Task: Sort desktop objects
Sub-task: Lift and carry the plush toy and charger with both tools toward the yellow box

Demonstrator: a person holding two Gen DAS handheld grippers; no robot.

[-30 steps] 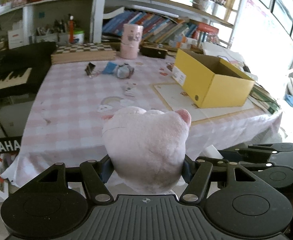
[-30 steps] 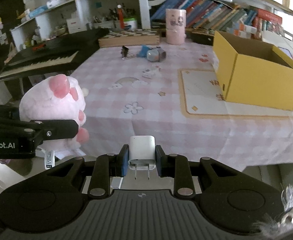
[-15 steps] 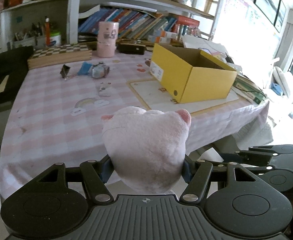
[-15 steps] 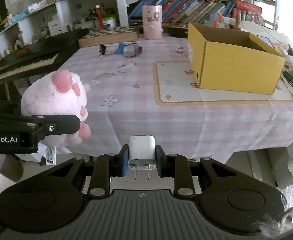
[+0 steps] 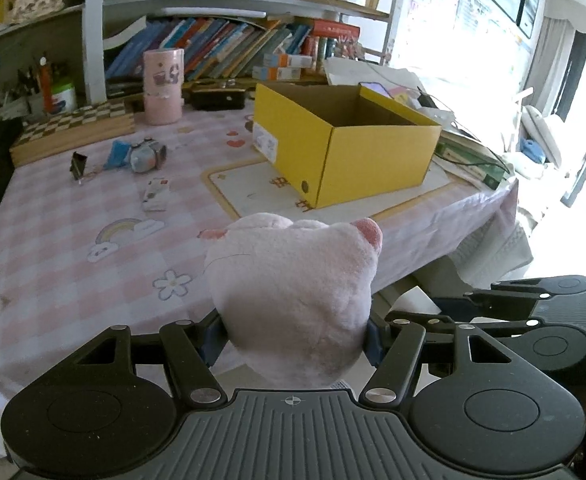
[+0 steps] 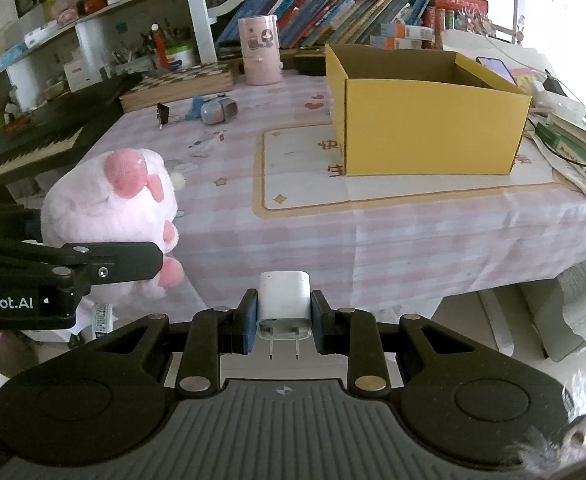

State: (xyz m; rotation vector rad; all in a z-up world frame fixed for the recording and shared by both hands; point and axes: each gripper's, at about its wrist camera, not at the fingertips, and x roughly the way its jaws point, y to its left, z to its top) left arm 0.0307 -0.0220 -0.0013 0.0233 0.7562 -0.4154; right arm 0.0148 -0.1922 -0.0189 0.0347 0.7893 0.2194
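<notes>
Pink checked table (image 6: 373, 220), yellow box (image 6: 433, 132) standing open on it.
Left gripper (image 5: 295, 332) clamps a plush toy (image 5: 293, 292), right gripper (image 6: 284, 312) a white charger (image 6: 284, 300), both short of the box; best carried over its rim before letting go.

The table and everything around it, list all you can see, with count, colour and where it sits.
plush toy: one, pink, held off the table's near edge
charger plug: one, white, held, prongs toward the camera
cardboard box: one, yellow, open, on the table's right
tablecloth: one, pink check, covers the table
binder clip: one, black, far left
toy robot: one, grey, right of the clip
canister: one, pink, table's back
chessboard: one, wooden, back left
keyboard: one, black, left of table
books: many, mixed, shelf
left gripper: black, jaws on the plush toy
right gripper: black, jaws on the charger plug
</notes>
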